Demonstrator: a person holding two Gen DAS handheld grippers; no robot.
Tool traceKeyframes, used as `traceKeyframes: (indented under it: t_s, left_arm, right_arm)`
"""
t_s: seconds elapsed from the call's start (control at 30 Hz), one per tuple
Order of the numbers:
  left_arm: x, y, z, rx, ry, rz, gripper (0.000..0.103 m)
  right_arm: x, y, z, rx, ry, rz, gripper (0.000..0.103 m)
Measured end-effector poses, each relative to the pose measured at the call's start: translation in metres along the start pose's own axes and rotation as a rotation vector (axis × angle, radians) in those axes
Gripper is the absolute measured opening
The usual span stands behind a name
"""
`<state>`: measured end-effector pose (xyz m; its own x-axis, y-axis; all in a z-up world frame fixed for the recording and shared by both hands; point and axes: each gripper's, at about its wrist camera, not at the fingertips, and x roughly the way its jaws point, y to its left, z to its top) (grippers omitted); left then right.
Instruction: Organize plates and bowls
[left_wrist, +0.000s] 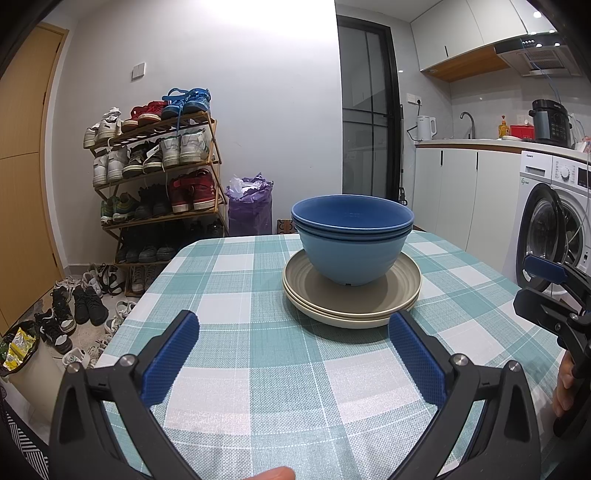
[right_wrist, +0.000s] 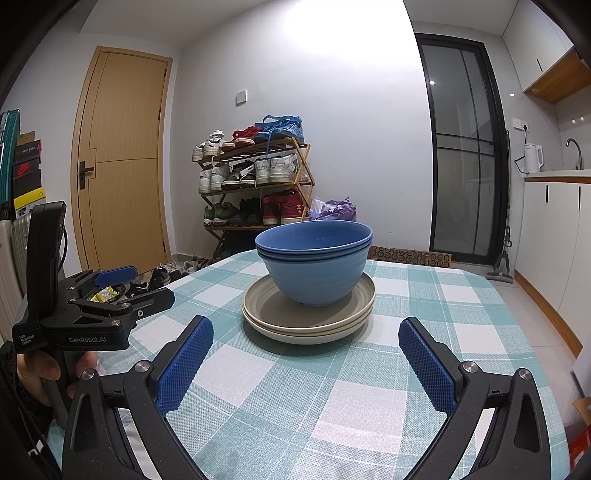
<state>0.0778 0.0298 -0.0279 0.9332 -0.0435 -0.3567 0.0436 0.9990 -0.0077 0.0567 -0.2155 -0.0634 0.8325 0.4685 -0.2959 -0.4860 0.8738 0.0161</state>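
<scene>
Nested blue bowls (left_wrist: 352, 243) (right_wrist: 314, 264) stand upright on a stack of beige plates (left_wrist: 351, 295) (right_wrist: 308, 312) in the middle of the checked table (left_wrist: 258, 350) (right_wrist: 332, 387). My left gripper (left_wrist: 293, 326) is open, its blue pads wide apart, a short way in front of the stack and empty. My right gripper (right_wrist: 306, 332) is open too, facing the stack from the near side with nothing between its fingers. Each gripper shows at the edge of the other's view: the right gripper (left_wrist: 532, 284) and the left gripper (right_wrist: 140, 282).
A shoe rack (left_wrist: 155, 177) and loose shoes on the floor lie beyond the table's far left. A purple bag (left_wrist: 249, 206) stands by the wall. A washing machine (left_wrist: 554, 229) and kitchen counter (left_wrist: 480, 142) are on the right. A wooden door (right_wrist: 122, 158) is at left.
</scene>
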Motion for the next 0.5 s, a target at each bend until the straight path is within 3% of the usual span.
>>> traceKeyframes:
  t_s: [0.5]
  left_arm:
    - [0.0006,0.0005,0.0001,-0.002,0.003,0.001,0.103]
  right_arm:
    - [0.0001,0.0006,-0.0003,0.000,0.000,0.000,0.102]
